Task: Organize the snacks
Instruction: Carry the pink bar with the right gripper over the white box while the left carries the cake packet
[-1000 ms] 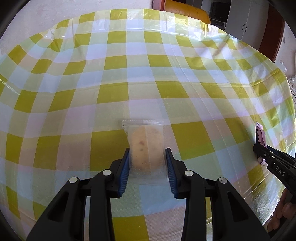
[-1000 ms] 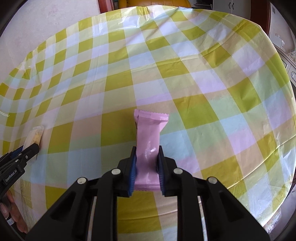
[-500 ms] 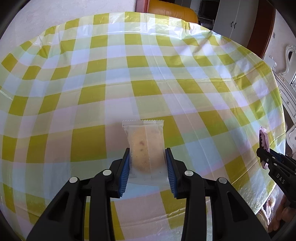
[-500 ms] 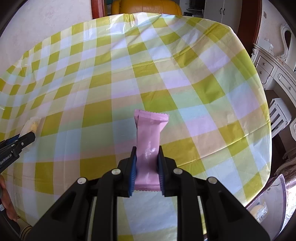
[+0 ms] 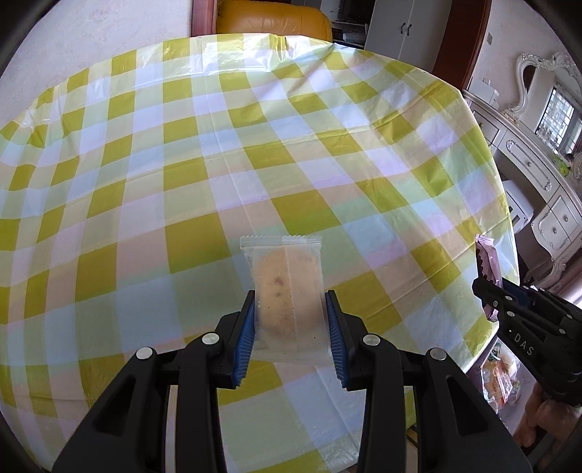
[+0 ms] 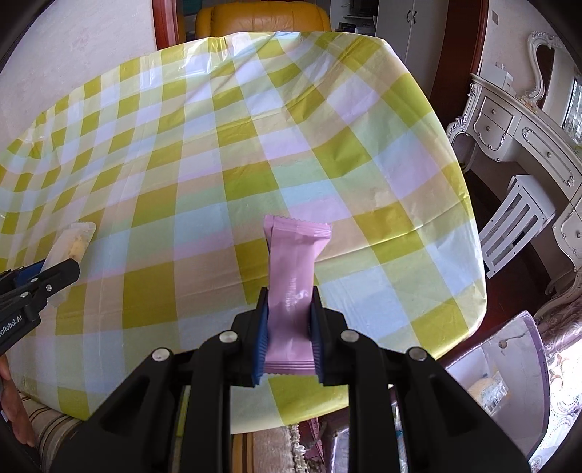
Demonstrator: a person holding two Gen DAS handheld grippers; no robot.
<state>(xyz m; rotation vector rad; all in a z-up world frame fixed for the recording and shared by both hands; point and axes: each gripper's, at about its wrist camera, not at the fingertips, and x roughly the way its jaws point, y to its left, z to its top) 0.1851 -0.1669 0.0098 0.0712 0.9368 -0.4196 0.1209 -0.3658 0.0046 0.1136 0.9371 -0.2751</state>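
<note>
Left gripper [image 5: 290, 324]: jaws clamped on a clear snack packet [image 5: 287, 294] holding a round pale biscuit with dark specks. The blue pads [image 5: 245, 334] press both long edges; the packet stands upright between them, its crimped top above the fingertips, held clear of the desk [image 5: 182, 182].

Right gripper [image 6: 289, 324]: jaws closed tight on a pink snack bar [image 6: 293, 287], gripped at its lower half, the upper end projecting forward over the desk's near right part. In the left wrist view the same bar [image 5: 485, 262] shows at the right edge, with a hand [image 5: 545, 418] below it.

Change against the earlier frames: both grips are unaltered, the jaws no wider and no narrower. Both views have swung toward the desk's right edge; white furniture [image 6: 516, 120] and a clear container [image 6: 509, 382] beside the desk, holding a wrapped snack, have come into view. An orange-brown chair [image 5: 272, 18] now shows fully beyond the far edge.

Writing: "DAS" on the right gripper's body in the left wrist view; "enRobot.AI", partly cut off, on the left gripper's body in the right wrist view. The printing on the pink wrapper is too faint to read.
</note>
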